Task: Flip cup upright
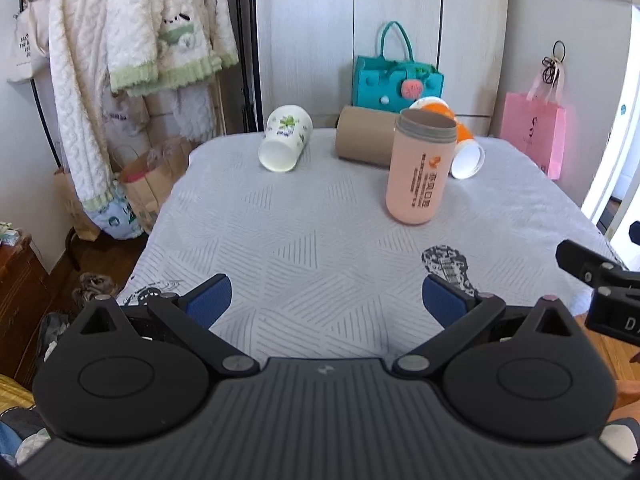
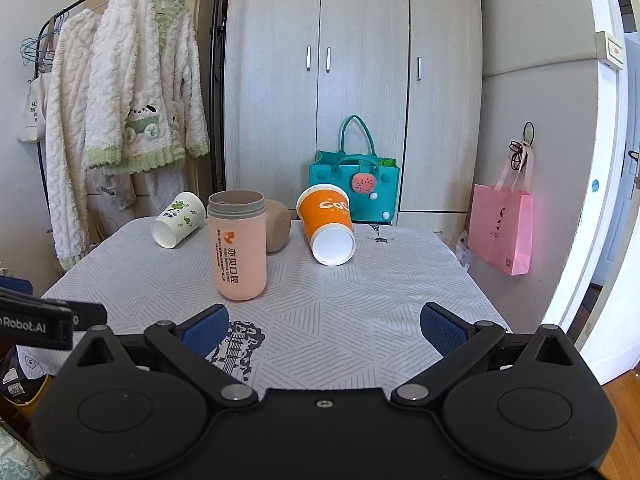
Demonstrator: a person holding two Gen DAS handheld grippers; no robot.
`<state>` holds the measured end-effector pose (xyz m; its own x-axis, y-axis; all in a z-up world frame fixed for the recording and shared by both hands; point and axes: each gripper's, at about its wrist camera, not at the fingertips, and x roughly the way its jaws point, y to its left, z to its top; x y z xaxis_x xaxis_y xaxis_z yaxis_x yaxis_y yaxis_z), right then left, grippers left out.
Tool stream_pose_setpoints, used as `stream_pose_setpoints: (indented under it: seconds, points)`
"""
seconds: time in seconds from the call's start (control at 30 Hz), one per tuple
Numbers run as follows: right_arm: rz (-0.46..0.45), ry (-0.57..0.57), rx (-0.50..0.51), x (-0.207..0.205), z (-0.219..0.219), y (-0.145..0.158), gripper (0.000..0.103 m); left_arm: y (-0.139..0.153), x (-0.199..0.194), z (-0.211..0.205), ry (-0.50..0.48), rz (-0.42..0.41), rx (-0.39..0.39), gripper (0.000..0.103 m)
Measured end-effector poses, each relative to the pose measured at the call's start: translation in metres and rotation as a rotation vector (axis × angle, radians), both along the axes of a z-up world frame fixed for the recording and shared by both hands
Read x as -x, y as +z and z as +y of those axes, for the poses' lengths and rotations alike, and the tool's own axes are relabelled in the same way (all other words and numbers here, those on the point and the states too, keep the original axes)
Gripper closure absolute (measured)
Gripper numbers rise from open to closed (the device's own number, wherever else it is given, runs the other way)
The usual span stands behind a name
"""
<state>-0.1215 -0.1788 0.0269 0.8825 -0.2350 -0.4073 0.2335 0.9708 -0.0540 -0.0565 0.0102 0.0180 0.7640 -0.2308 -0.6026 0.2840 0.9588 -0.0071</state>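
A pink cup (image 1: pixel 420 168) with a grey rim stands upright on the table, also in the right wrist view (image 2: pixel 238 246). A white cup with green print (image 1: pixel 285 143) (image 2: pixel 178 219) lies on its side at the far left. An orange cup (image 2: pixel 328 226) lies on its side at the far right, partly hidden behind the pink cup in the left wrist view (image 1: pixel 464 148). A brown cup (image 1: pixel 364 138) (image 2: pixel 278 224) lies on its side behind the pink cup. My left gripper (image 1: pixel 326 300) and right gripper (image 2: pixel 324 330) are open and empty, near the table's front edge.
The table carries a grey patterned cloth (image 1: pixel 304 240) (image 2: pixel 360 300). Behind it stand a teal bag (image 2: pixel 354 184), a wardrobe (image 2: pixel 360 80) and a pink paper bag (image 2: pixel 502 226). Robes hang on a rack (image 2: pixel 132 112) at the left. A brown paper bag (image 1: pixel 150 184) sits on the floor.
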Motion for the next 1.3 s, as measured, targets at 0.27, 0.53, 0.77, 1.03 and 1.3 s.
stream_pose_setpoints:
  seconds: [0.27, 0.53, 0.77, 1.03, 1.3]
  points:
    - [-0.026, -0.027, 0.003, 0.001, 0.001, -0.002, 0.000, -0.002, 0.008, 0.012, 0.006, -0.066, 0.062, 0.000]
    - [-0.071, -0.053, 0.069, 0.005, 0.008, -0.008, 0.000, -0.006, 0.017, 0.014, 0.006, -0.153, 0.081, 0.000]
    - [-0.070, -0.043, 0.064, 0.009, 0.011, -0.015, 0.000, -0.016, 0.023, 0.013, 0.000, -0.158, 0.077, 0.000]
    - [-0.066, -0.042, 0.058, 0.009, 0.012, -0.015, 0.000, -0.021, 0.022, 0.012, -0.006, -0.137, 0.077, 0.000]
    - [-0.068, -0.044, 0.054, 0.010, 0.013, -0.014, 0.000, -0.022, 0.021, 0.011, -0.001, -0.122, 0.073, 0.000]
